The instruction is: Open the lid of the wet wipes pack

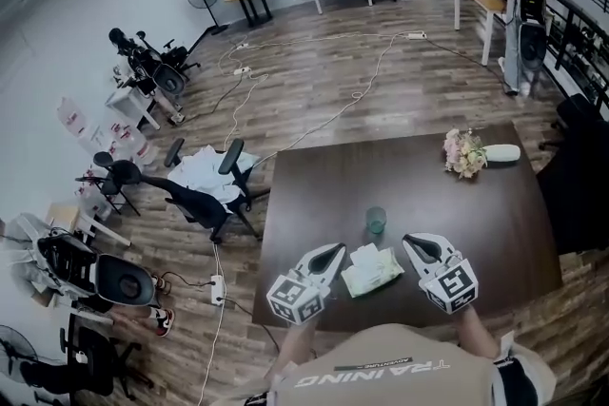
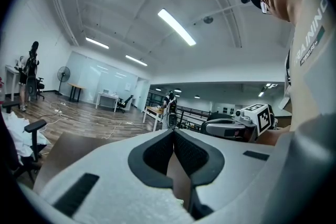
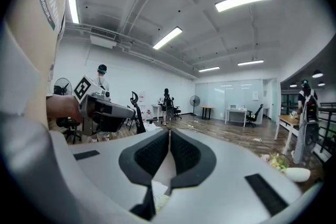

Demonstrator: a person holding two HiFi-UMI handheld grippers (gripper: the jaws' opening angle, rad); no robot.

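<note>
The wet wipes pack [image 1: 371, 269] is pale green and white and lies flat on the dark brown table [image 1: 495, 223] near its front edge, lid down. My left gripper [image 1: 339, 250] hovers just left of the pack, my right gripper [image 1: 408, 243] just right of it, and neither touches it. In the left gripper view the jaws [image 2: 173, 131] meet at their tips with nothing between them. The right gripper's jaws [image 3: 169, 131] are likewise shut and empty. A corner of the pack [image 3: 157, 194] shows below them.
A small green cup [image 1: 376, 220] stands just behind the pack. A flower bunch [image 1: 463, 152] and a white oblong object [image 1: 501, 152] lie at the table's far right. Office chairs [image 1: 205, 190] and cables are on the wooden floor to the left.
</note>
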